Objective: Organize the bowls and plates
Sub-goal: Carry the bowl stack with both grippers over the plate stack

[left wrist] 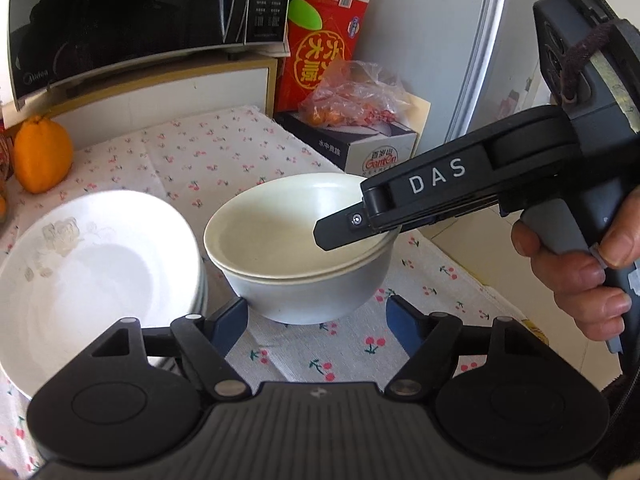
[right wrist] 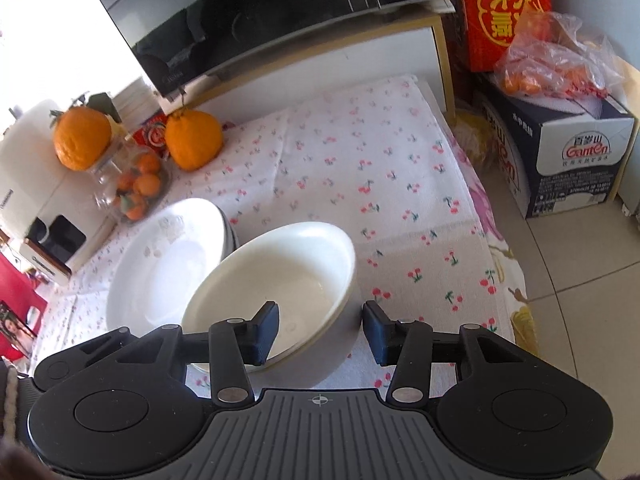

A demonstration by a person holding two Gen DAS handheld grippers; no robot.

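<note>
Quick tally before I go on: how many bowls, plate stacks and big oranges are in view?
bowls: 2, nested
plate stack: 1; the number of plates in it cannot be told
big oranges: 2
Total: 5

Two nested bowls (left wrist: 296, 256), stacked plates (left wrist: 92, 276), two oranges (right wrist: 194, 140).

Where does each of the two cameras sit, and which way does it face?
Left wrist: on the left gripper, angled down at the stacked bowls and plates; its own fingers, the right gripper and a hand show.
Right wrist: on the right gripper, angled down over the bowls' near rim; only its own fingers show.
Shared: bowls, plates, cherry-print cloth, microwave.
</note>
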